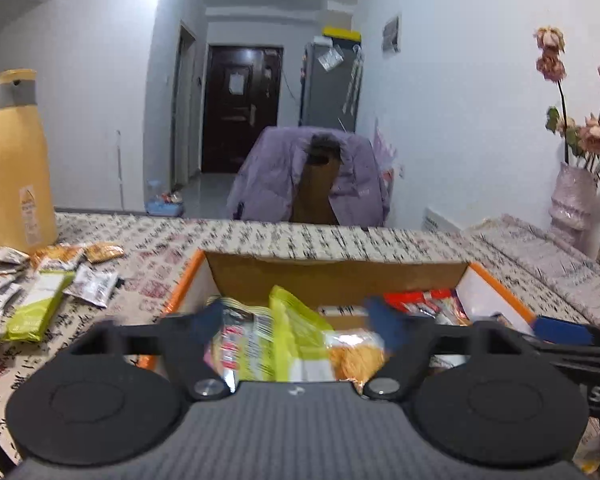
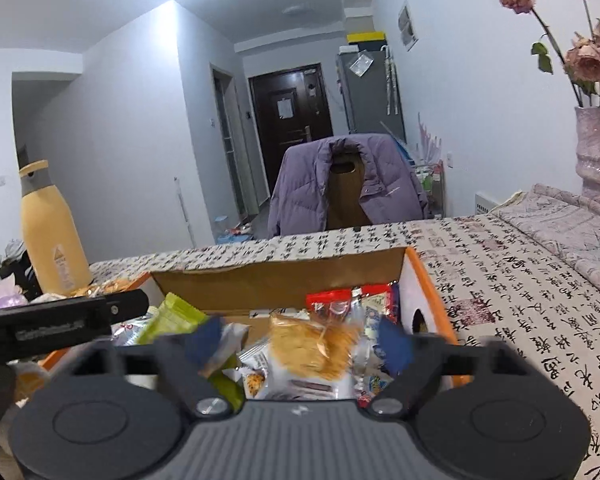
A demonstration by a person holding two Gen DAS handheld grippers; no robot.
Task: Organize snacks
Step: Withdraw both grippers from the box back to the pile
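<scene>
Both your claws, left and right, gape wide over the box, gripping nothing; snacks fill it. Loose packets beside the bottle. Labels unreadable.

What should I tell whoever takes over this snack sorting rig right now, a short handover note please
Left gripper: open, holding nothing, over the cardboard box.
Right gripper: open, holding nothing, over the same box.
In the box: a lime-green packet, an orange snack packet, red packets and others, loosely piled.
Done: several snacks are boxed.
Left: a pile of loose packets lies on the tablecloth left of the box, beside the yellow bottle. They probably go into the box next.
</scene>
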